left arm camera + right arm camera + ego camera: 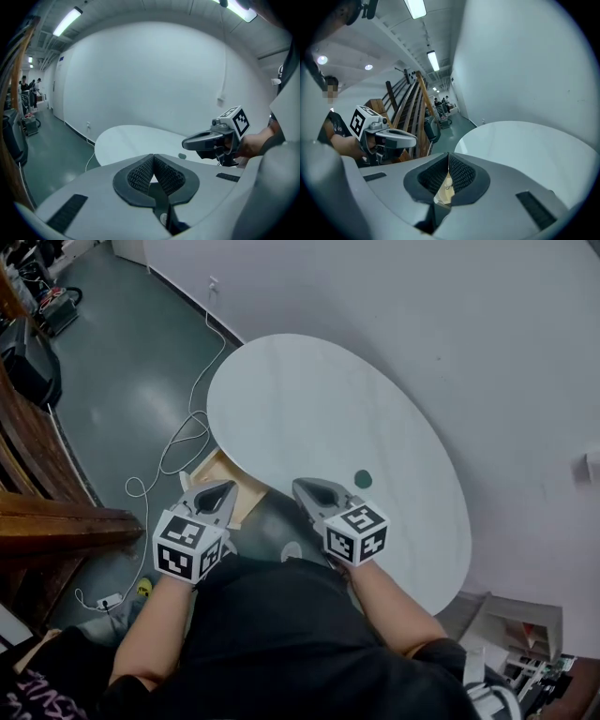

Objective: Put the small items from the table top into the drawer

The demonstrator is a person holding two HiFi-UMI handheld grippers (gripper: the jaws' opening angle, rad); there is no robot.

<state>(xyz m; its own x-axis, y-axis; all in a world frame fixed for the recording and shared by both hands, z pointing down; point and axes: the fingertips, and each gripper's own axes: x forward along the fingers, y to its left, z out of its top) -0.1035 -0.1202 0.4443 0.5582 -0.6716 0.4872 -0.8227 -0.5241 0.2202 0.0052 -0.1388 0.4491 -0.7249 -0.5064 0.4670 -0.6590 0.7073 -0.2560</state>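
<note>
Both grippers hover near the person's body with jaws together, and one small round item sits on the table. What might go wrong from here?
1. The round green item lies near the near edge of the table. The right gripper, its jaws shut, might nudge it off unless it opens first.
2. The open drawer juts out from under the table just ahead of the left gripper, so a careless swing may bump it.

Small dark-green disc (363, 479) lies flat near the near edge of the white oval worktop (309, 409); light-wood drawer (228, 486) stands pulled open under that edge.
</note>
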